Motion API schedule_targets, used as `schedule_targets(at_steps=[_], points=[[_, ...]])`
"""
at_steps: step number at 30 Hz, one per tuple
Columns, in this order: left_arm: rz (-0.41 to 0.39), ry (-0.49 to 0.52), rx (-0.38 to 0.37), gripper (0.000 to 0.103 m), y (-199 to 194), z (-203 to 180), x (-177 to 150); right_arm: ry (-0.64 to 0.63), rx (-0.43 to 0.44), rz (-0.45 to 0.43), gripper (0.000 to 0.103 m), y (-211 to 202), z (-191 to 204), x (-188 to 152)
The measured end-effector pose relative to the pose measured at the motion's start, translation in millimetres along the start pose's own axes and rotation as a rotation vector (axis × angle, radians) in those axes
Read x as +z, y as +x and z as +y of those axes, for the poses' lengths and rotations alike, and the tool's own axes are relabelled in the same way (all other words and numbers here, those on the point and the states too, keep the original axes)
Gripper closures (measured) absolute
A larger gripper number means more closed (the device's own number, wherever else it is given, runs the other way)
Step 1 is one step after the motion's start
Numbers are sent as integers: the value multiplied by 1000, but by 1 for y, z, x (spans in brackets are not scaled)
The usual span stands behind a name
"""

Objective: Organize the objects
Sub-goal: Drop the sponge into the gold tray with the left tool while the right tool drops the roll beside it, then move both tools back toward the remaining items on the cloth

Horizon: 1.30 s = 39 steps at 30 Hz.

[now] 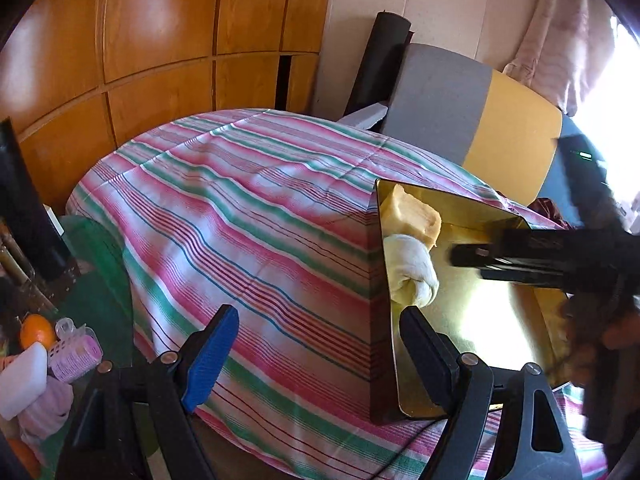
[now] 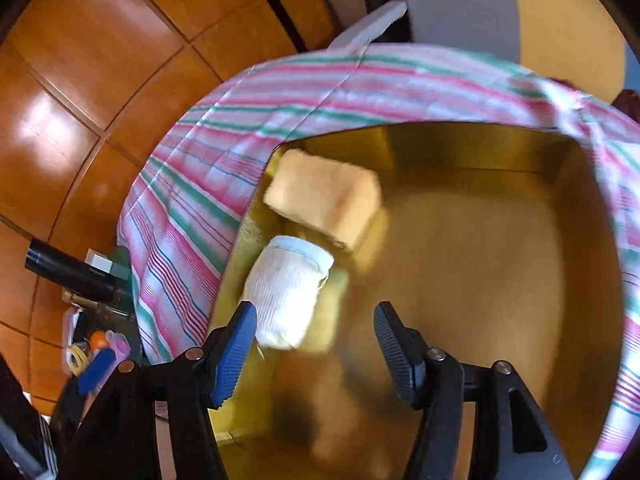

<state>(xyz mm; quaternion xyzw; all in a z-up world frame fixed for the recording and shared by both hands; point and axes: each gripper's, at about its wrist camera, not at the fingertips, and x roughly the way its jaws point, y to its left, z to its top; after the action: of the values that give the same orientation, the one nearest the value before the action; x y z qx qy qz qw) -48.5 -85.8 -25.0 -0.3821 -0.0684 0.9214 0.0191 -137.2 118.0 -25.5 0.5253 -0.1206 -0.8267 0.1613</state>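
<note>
Wooden wardrobe (image 1: pixel 160 24): fills the upper left of both views, glossy orange-brown panels.
Clutter, lower left of left wrist view: an orange (image 1: pixel 37 332), a pink hair roller (image 1: pixel 76 354) and a white block (image 1: pixel 24 378) lie close together on a green surface (image 1: pixel 104 280).
Left gripper (image 1: pixel 316 344): bottom centre of the left wrist view, jaws spread wide, nothing between them. Blue-padded finger (image 1: pixel 208 360) sits over the striped cloth (image 1: pixel 248 208); the black finger (image 1: pixel 428 356) overlaps the near left wall of the box.
Striped cloth: pink, green and white stripes, draped over a mound in mid-frame; it lies around the box on the left and far sides.
Gold box (image 2: pixel 480 240): open-topped, shiny gold interior, centre to right of the right wrist view; right of centre in the left wrist view.
Sponge (image 2: pixel 324 200): pale yellow block inside the box, against its far left corner.
Rolled white sock (image 2: pixel 288 296): inside the box, just in front of the sponge and touching it, along the left wall.
Right gripper (image 2: pixel 316 344): bottom centre of its own view, jaws apart and empty, above the box floor; its blue-padded finger (image 2: pixel 236 356) is just beside the sock. Contact cannot be told, frame blurred.
Grey and yellow panel (image 1: pixel 480 120): upper right, behind the cloth.
</note>
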Motion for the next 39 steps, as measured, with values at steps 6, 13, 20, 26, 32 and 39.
schedule_targets(at_steps=[6,13,20,26,32,39], points=[[-17,42,-5,20,-10,-16,-1,-56,-121,-99,41,-53,-18,-34],[-35,119,-38,18,-22,-47,-3,-46,-233,-177,38,-98,-47,-86],[-33,222,-72,17,-29,-85,-9,52,-301,-229,34,-136,-89,-133],[-38,314,-131,16,-33,-118,-12,112,-388,-251,32,-172,-119,-168],[-36,387,-177,16,-32,-154,-13,206,-499,-267,31,-214,-155,-204],[-22,499,-302,16,-37,-202,-22,358,-685,-293,31,-266,-201,-249]])
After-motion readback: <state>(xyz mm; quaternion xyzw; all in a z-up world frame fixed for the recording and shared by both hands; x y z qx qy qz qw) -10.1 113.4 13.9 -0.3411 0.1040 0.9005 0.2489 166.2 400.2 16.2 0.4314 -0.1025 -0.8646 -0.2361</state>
